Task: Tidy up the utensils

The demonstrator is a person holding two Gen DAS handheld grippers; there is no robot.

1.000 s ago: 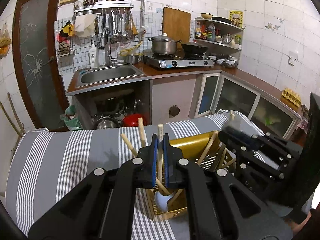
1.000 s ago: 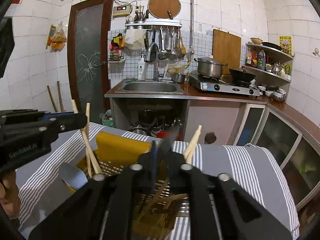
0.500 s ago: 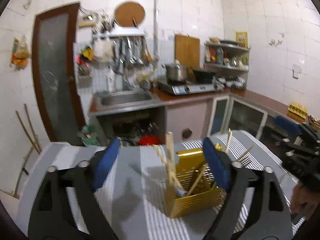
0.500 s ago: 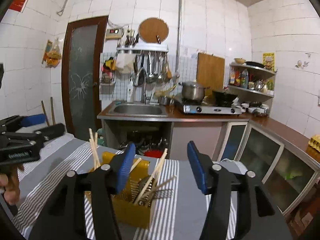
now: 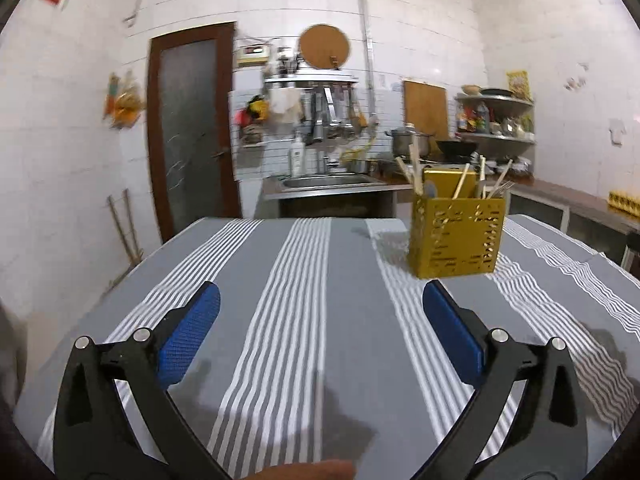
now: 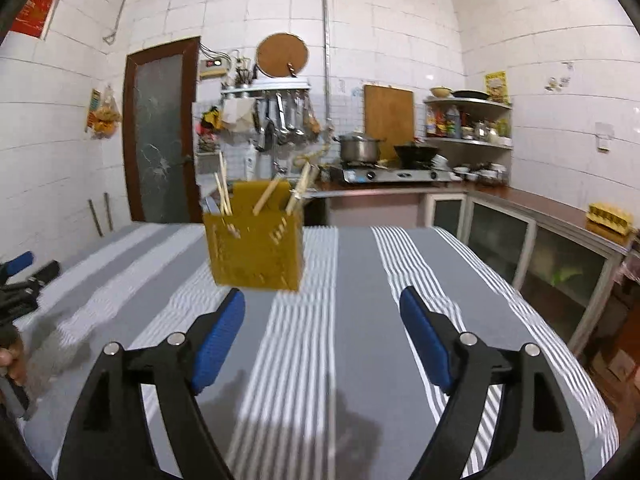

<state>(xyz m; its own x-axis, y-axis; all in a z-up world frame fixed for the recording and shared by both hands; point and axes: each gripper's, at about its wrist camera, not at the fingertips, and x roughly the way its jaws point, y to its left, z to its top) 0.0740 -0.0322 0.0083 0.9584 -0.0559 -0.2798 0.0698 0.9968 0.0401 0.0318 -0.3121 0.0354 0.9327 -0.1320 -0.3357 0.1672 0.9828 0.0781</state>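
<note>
Both tongs, left (image 5: pixel 320 332) and right (image 6: pixel 322 334), are spreading with nothing between them, and our yellow holder (image 5: pixel 456 234) of chopsticks (image 5: pixel 414 168) stands at one o'clock on the striped table (image 5: pixel 280 320); a careless return could topple it.

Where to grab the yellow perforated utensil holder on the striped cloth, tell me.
Grip the yellow perforated utensil holder across its flat side walls, low down, approaching level from the near side. Wooden chopsticks sticking out crowd the top.
</note>
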